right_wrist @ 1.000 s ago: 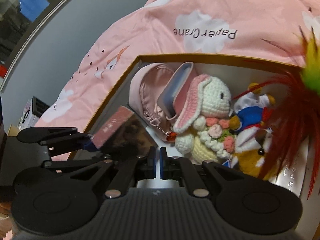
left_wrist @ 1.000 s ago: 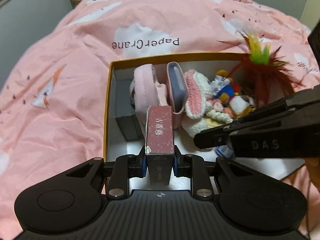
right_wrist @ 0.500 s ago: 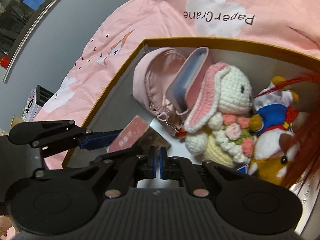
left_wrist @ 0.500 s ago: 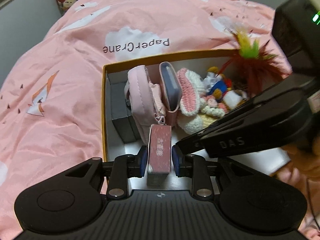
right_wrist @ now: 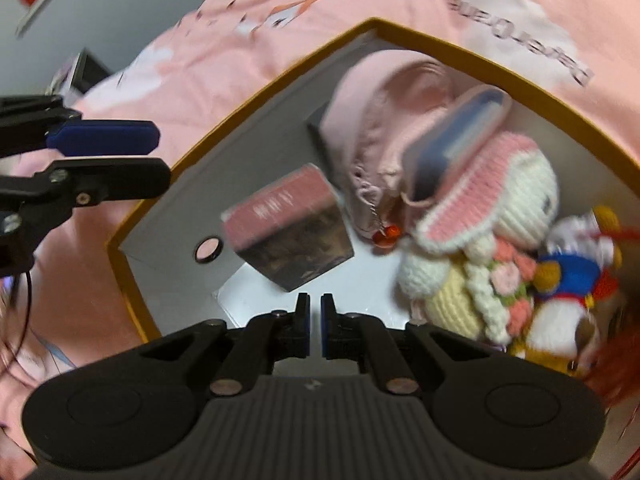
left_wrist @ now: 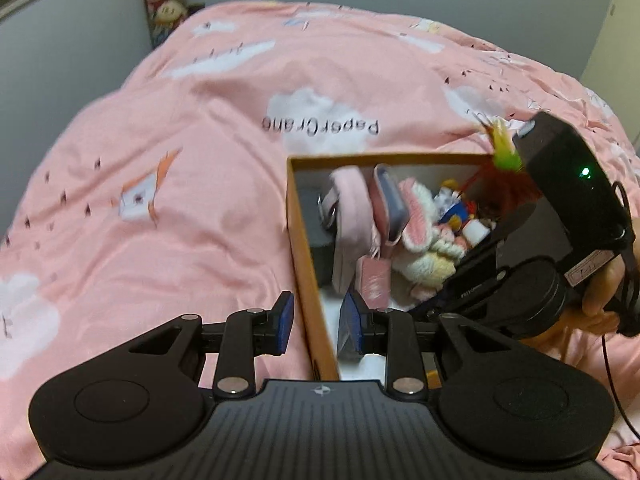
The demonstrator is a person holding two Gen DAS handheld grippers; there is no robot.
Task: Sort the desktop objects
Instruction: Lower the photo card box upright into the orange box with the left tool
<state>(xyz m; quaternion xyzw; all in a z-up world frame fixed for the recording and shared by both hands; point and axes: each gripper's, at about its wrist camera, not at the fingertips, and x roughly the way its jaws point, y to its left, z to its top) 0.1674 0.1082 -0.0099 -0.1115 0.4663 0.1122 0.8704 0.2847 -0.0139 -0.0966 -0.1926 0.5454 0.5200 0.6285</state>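
Note:
An orange-rimmed cardboard box (left_wrist: 304,240) (right_wrist: 280,80) sits on a pink bedspread. Lying tilted on its white floor is a small pink packet (left_wrist: 374,280) (right_wrist: 280,208), free of both grippers. My left gripper (left_wrist: 318,322) is open and empty, astride the box's left wall; in the right wrist view the left gripper (right_wrist: 120,160) stands outside the box at far left. My right gripper (right_wrist: 316,316) hovers over the box floor just short of the packet. Its jaws are opening, a narrow gap apart, with nothing between them.
Packed into the box are a pink pouch (right_wrist: 380,120), a blue-and-pink case (right_wrist: 452,140), a crochet bunny (right_wrist: 500,200), a duck toy (right_wrist: 568,272), a red feather toy (left_wrist: 504,176) and a dark grey box (left_wrist: 312,216). A hand (left_wrist: 600,292) holds the right gripper.
My left gripper let go of the pink packet, which now lies in the box, and drew back up and to the left. The right gripper rolled and its pads parted slightly.

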